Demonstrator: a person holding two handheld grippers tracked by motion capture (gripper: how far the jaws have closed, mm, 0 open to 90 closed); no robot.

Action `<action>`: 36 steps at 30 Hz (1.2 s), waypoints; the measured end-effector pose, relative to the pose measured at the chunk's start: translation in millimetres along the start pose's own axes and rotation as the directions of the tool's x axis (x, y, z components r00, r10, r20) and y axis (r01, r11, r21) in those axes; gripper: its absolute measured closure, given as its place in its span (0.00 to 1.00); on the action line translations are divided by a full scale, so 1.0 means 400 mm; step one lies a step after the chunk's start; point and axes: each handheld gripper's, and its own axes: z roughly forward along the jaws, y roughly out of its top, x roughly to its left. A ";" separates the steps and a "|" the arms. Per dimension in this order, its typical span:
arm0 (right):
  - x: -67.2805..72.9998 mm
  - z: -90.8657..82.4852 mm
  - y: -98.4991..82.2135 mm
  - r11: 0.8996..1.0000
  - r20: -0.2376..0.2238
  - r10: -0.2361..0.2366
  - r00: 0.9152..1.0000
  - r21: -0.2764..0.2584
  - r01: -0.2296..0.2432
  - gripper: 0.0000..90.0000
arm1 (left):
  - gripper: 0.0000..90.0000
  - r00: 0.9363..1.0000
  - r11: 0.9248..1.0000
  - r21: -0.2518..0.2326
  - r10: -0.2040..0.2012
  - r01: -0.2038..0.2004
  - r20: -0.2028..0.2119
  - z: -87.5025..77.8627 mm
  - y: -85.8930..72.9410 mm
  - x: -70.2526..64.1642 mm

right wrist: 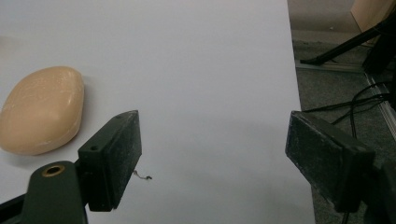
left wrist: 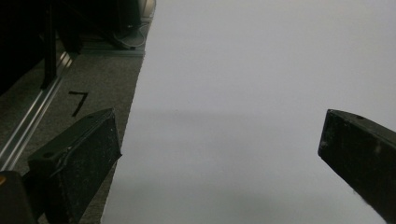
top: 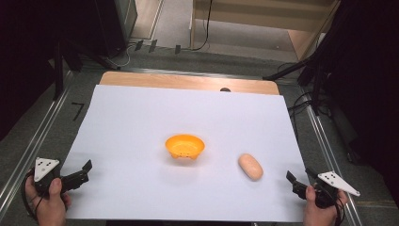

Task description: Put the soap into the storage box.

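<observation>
Nearest the lens in the right gripper view, the right gripper (right wrist: 212, 158) stands with its two black jaws partly apart and nothing between them; they touch neither the white sheet (right wrist: 196, 70) nor any object. Just up and to the left of its left jaw lies the soap bar (right wrist: 42, 109), a pale tan, rounded oval resting flat on the sheet and apart from the gripper. Seen from the high view, the bar (top: 250, 166) sits to the right of the orange bowl (top: 185, 146), well apart from it and near the right gripper (top: 296, 181). Judged from its smooth, faintly glossy skin, the bar is likely stiff, light and somewhat slippery; its curved flanks could squirt out of a pinch, so a grip across the short axis at the widest middle seems safest. At the sheet's left edge, the left gripper (left wrist: 219, 140) has its jaws spread wide and empty over bare sheet.
</observation>
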 end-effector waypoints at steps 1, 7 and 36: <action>0.000 0.000 0.000 1.000 -0.001 0.002 1.000 0.003 -0.002 0.21 | 0.00 1.000 1.000 0.004 0.001 -0.001 0.001 0.000 0.000 0.000; 0.004 0.005 0.003 1.000 0.023 -0.010 1.000 0.023 0.009 0.17 | 0.00 1.000 1.000 0.004 -0.003 0.003 0.000 -0.001 0.000 0.002; 0.015 -0.001 0.069 0.978 -0.066 -0.061 0.996 0.196 0.072 0.19 | 0.00 1.000 1.000 0.002 0.000 0.000 -0.008 0.000 0.000 0.000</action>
